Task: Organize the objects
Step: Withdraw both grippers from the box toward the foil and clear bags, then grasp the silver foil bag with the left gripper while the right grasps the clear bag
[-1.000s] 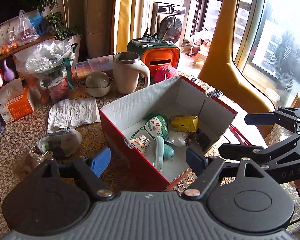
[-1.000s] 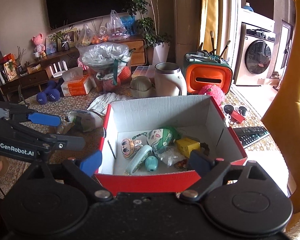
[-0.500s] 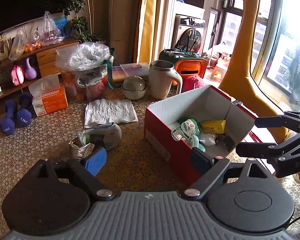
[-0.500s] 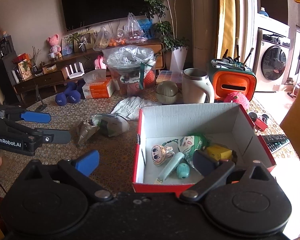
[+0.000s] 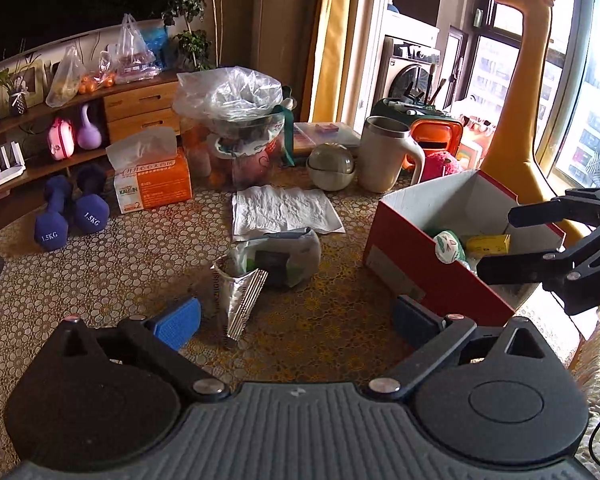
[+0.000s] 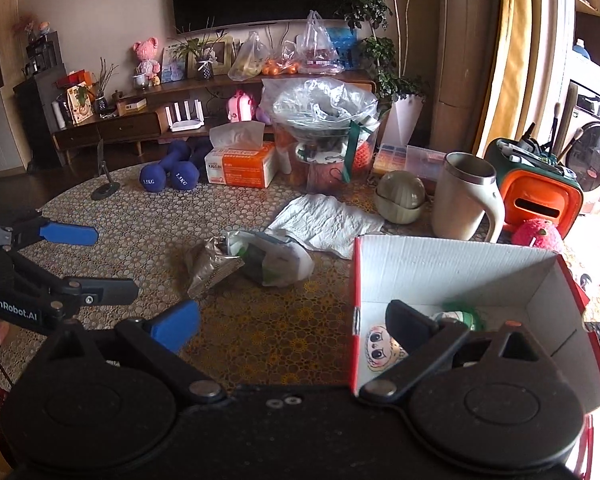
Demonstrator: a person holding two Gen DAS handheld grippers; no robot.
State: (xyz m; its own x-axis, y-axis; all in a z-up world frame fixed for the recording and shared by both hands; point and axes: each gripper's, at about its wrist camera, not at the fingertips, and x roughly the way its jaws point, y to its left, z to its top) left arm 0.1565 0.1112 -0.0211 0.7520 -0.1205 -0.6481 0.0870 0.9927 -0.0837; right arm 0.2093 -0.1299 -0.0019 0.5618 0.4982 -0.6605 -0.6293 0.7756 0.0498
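So the left gripper [image 5: 296,318] had just been opening its jaws and ended up spread wide with nothing between them, only patterned tabletop and the tip of a crinkled foil packet [image 5: 238,300]. Compared with a second before, both views had swung away from the red box [image 5: 452,248]: it used to sit dead centre under the grippers, and by this point it was off toward the table's right edge. The foil packet and the white plastic bag [image 5: 284,256] touching it sat mid-table, right ahead of the left gripper. That probably meant the last item was dropped in the box and this loose pile was the next pickup.

The right gripper [image 6: 292,324] also stood wide and empty, one finger over bare table and the other hanging above the box's near corner.

Hard-to-see stuff: the box's insides were mostly blocked by its own wall and by the gripper, so only a cartoon-face toy [image 6: 380,350], a green-and-white plush [image 5: 450,246] and a yellow carton [image 5: 488,244] peeked out. What was inside the plastic bag looked like something dark and green, but that's not certain. The table's near edge was hidden behind both gripper bodies.
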